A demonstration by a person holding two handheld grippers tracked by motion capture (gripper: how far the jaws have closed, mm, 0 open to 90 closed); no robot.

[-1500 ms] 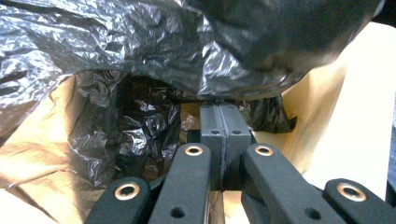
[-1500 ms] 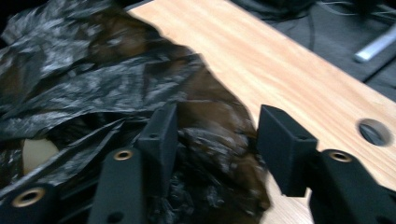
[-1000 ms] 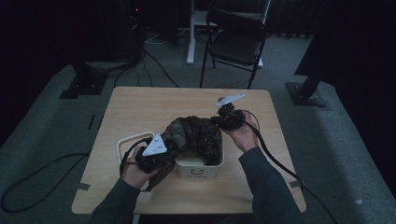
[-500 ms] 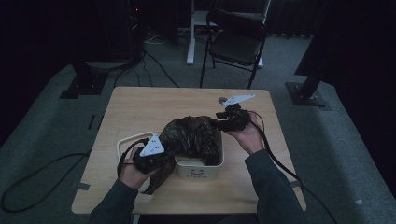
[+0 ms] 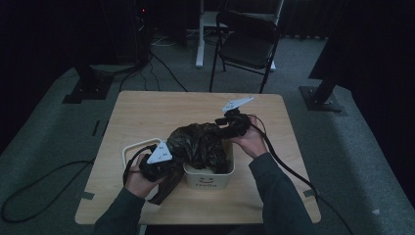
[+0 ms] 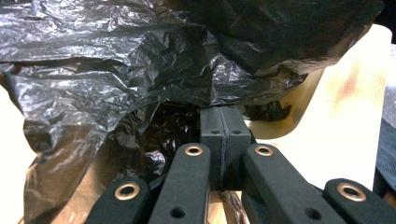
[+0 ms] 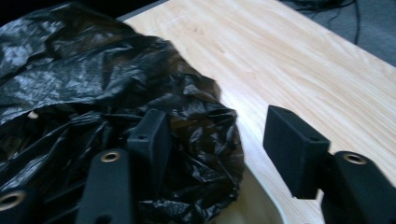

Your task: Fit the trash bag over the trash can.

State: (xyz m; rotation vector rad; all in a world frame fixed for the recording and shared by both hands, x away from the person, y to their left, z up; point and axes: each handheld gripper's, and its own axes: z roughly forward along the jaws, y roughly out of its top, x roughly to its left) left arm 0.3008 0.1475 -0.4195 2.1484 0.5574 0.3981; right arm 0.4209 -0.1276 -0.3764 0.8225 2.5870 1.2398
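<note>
Bag lies in bin on table.

wood table | on it: 1 white bin w/ black bag

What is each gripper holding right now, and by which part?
The left gripper pinches the black plastic bag at its near edge. The right gripper's fingers have just been opening and hold nothing.

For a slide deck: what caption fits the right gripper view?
Open right gripper beside a crumpled black bag in a white bin on a wooden table.
</note>
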